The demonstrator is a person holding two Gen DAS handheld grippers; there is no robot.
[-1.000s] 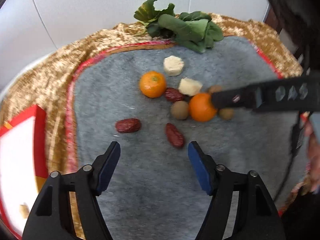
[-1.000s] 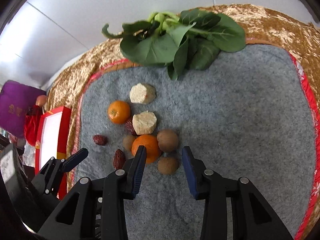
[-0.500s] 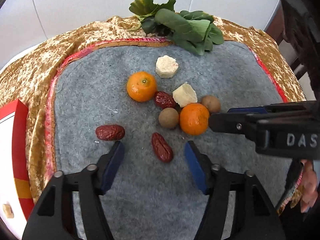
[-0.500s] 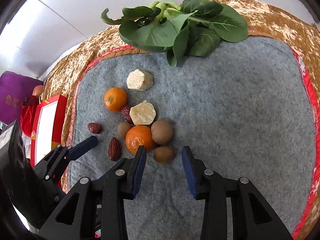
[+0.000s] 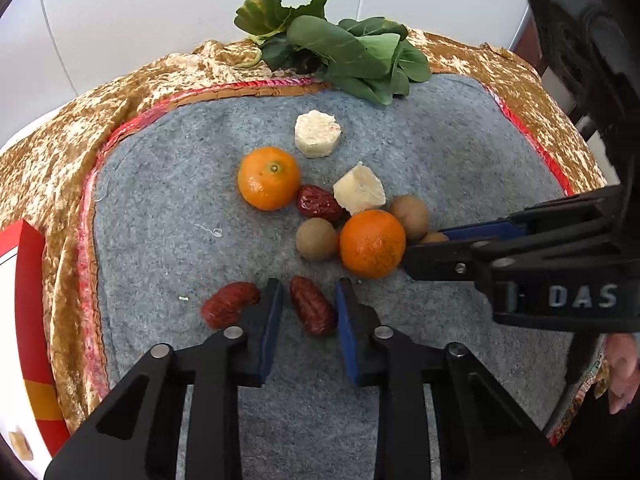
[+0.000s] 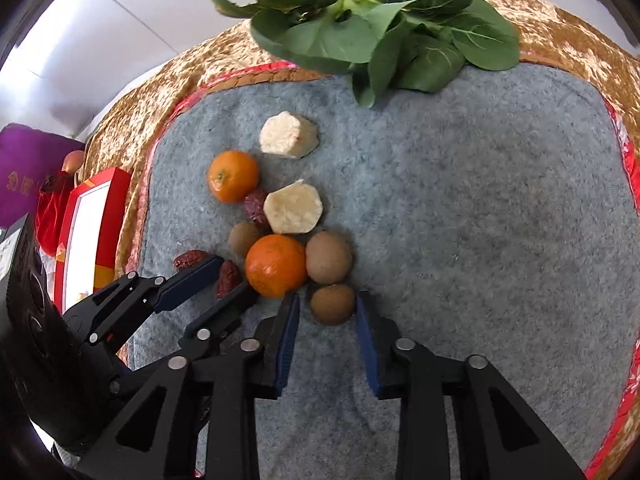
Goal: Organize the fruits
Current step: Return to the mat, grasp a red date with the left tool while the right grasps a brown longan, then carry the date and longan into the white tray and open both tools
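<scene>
On the grey felt mat (image 5: 168, 184) lie two oranges (image 5: 269, 178) (image 5: 372, 243), three red dates and three brown longans in a loose cluster. My left gripper (image 5: 309, 286) points down over the nearest date (image 5: 312, 310). Its jaws are closing, with the blue pads against the date's two sides. A second date (image 5: 230, 304) lies just outside its left finger. My right gripper (image 6: 328, 298) straddles the nearest longan (image 6: 333, 304), and its jaws are closing on it too. The near orange (image 6: 276, 266) sits right beside the right gripper's left finger.
Two pale peeled chunks (image 5: 318, 134) (image 5: 360, 194) lie among the fruit. Leafy greens (image 5: 340, 52) rest at the mat's far edge on a gold cloth (image 5: 48, 168). A red and white box (image 5: 28, 280) stands to the left. A hand (image 5: 622, 372) shows at the right.
My left gripper sank toward the mat and narrowed from wide open around the near date. The right gripper's jaws narrowed around the near longan; it hardly moved.
</scene>
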